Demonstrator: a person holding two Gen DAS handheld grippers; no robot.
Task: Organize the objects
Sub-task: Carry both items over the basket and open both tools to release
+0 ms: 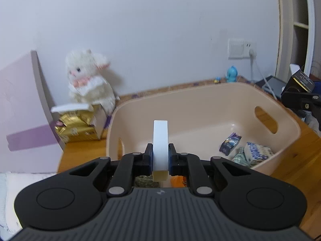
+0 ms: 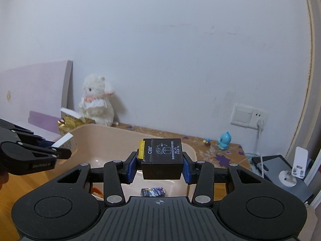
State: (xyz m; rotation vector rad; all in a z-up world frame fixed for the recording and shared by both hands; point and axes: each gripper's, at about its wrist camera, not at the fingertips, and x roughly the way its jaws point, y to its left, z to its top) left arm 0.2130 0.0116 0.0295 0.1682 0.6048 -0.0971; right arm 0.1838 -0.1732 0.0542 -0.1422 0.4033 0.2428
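Observation:
A beige plastic bin [image 1: 212, 94] with handle slots stands on the wooden table. My left gripper [image 1: 160, 156] is shut on a thin white box [image 1: 160, 138], held edge-on over the bin's near side. In the right wrist view my right gripper [image 2: 162, 165] is shut on a black box [image 2: 162, 161] with white print and a yellow strip, above the bin [image 2: 112, 138]. The left gripper [image 2: 58, 150] shows there at the left with the white box [image 2: 63, 140]. Inside the bin lie a dark blue packet [image 1: 230, 144], a blue-and-white packet [image 1: 257, 152] and a green patterned one [image 1: 239, 157].
A white plush rabbit [image 1: 90, 78] leans on the wall behind a gold bag in an open carton [image 1: 78, 127]. A pink board [image 1: 22, 108] stands at the left. A blue figurine [image 1: 232, 74], a wall socket with a cable [image 1: 241, 49] and a tablet [image 2: 280, 166] sit to the right.

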